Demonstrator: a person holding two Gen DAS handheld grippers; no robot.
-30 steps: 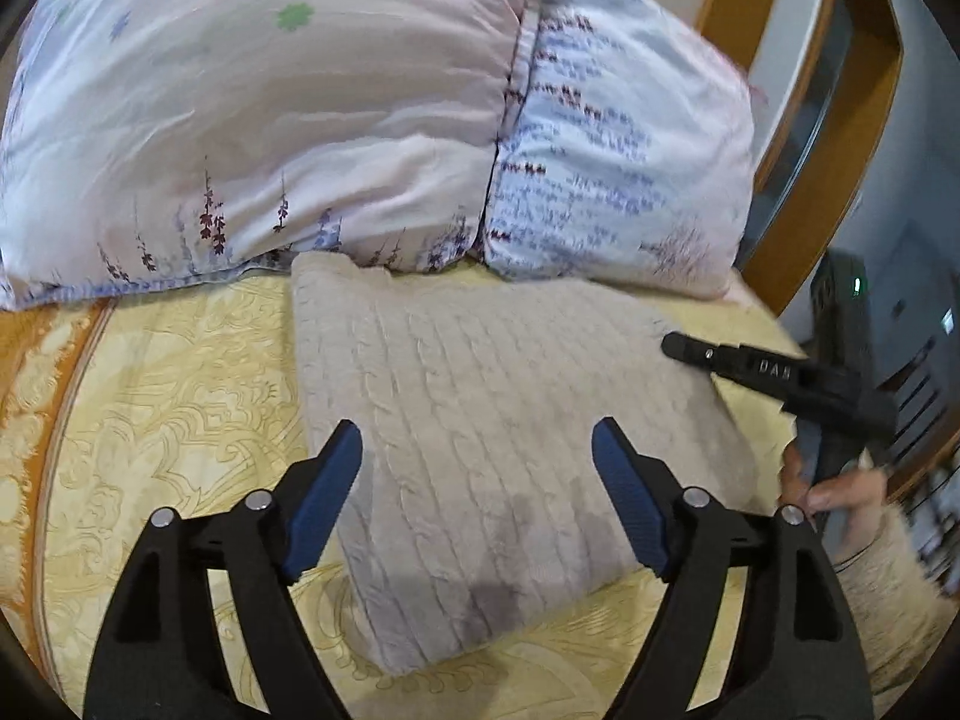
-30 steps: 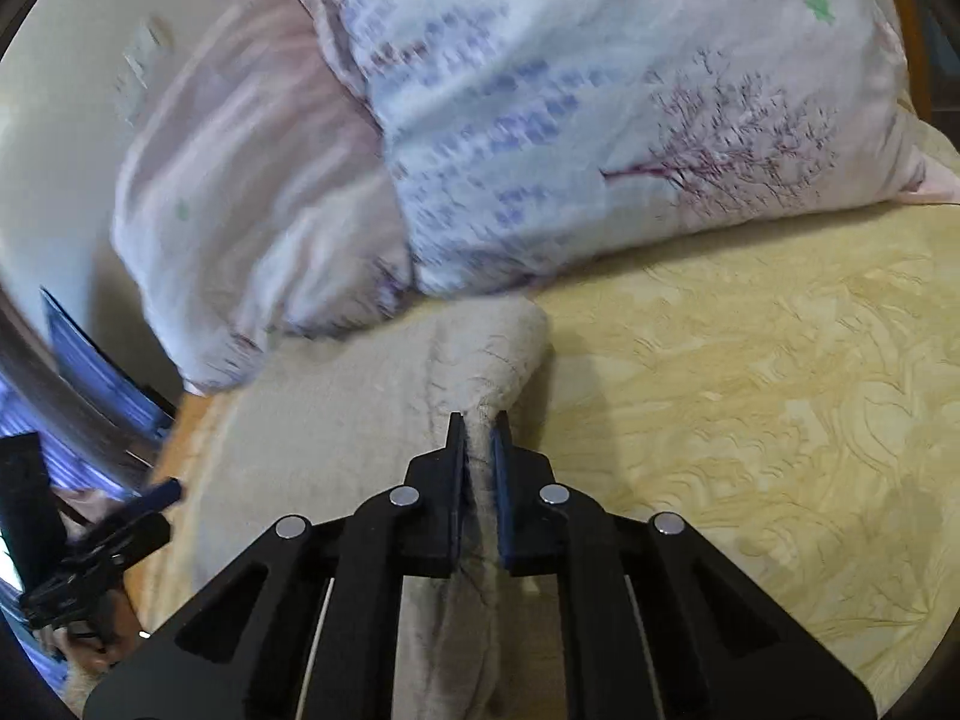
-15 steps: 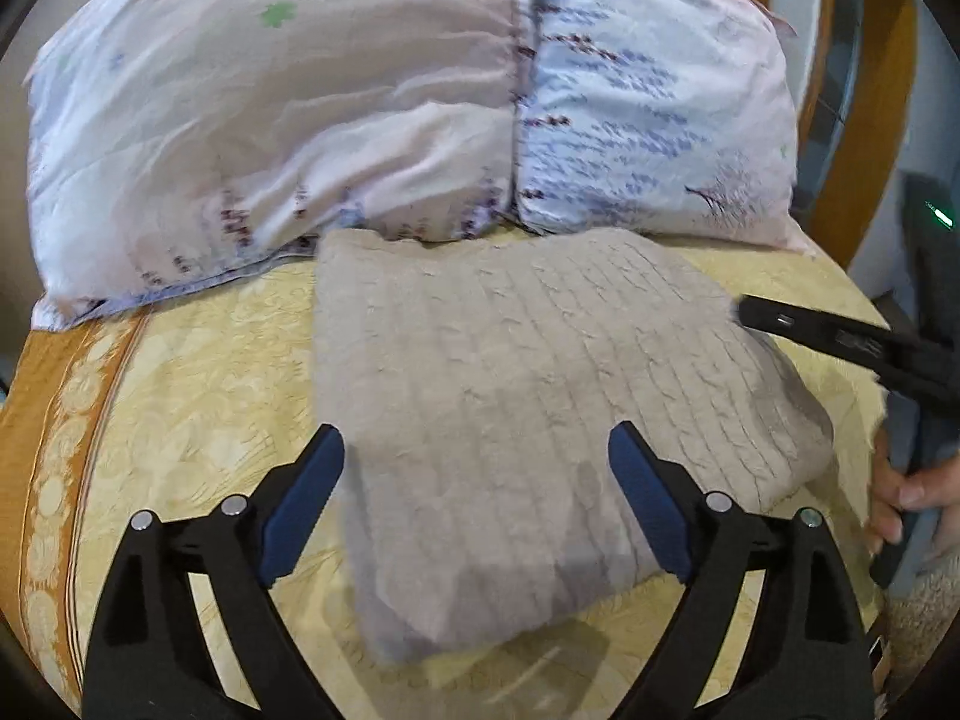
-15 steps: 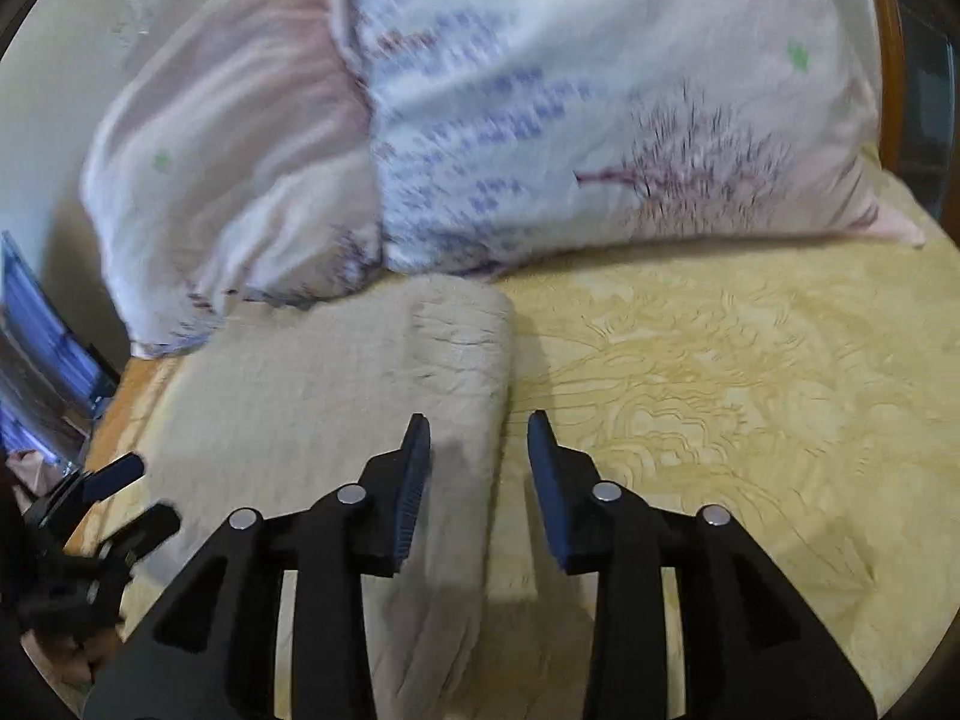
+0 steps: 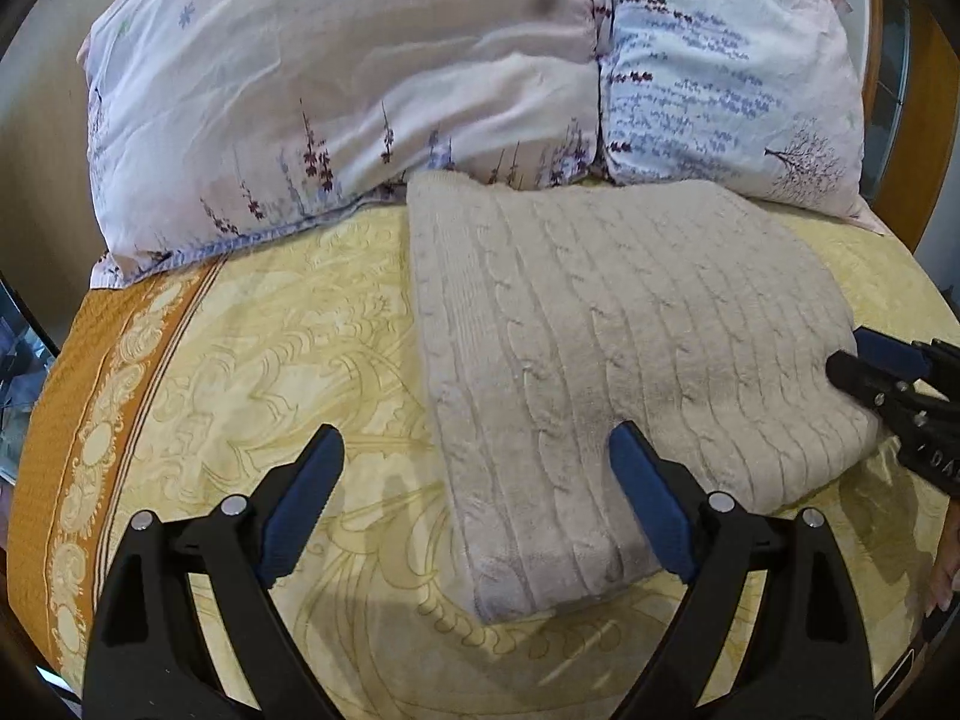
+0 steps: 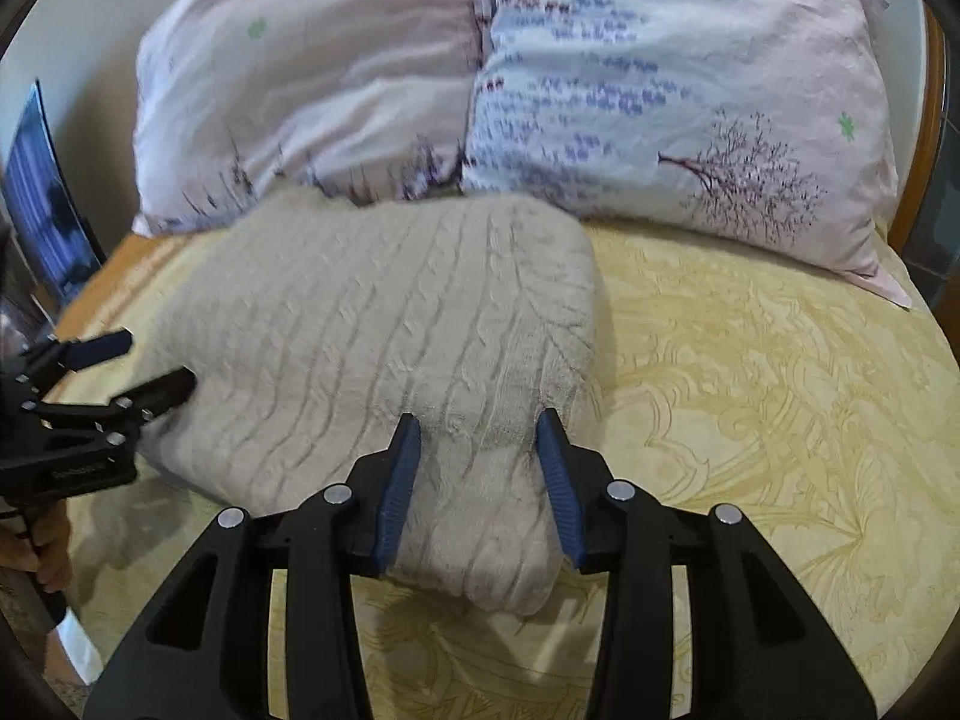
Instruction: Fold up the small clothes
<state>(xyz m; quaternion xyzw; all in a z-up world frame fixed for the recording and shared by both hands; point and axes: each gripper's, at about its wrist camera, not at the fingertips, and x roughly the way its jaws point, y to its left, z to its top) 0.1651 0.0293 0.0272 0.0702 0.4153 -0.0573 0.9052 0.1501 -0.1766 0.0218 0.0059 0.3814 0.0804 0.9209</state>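
A beige cable-knit sweater (image 5: 624, 348) lies folded into a rectangle on the yellow bedspread (image 5: 270, 360), its far edge against the pillows. My left gripper (image 5: 474, 468) is open above the sweater's near left corner, holding nothing. My right gripper (image 6: 480, 456) is open, its blue pads on either side of the sweater's (image 6: 384, 324) near right corner without pinching it. It shows in the left wrist view (image 5: 864, 360) at the sweater's right edge. The left gripper shows in the right wrist view (image 6: 138, 366) at the sweater's left edge.
Two pale floral pillows (image 5: 372, 84) (image 6: 672, 108) lean at the head of the bed. The bedspread has an orange patterned border (image 5: 78, 420) on the left. A wooden headboard edge (image 6: 933, 138) stands at the right. The person's hand (image 6: 42, 552) shows at the lower left.
My right gripper has opened and let go of the sweater's edge, then drawn back. The sweater now lies flat and folded. My left gripper stayed open and pulled back toward me.
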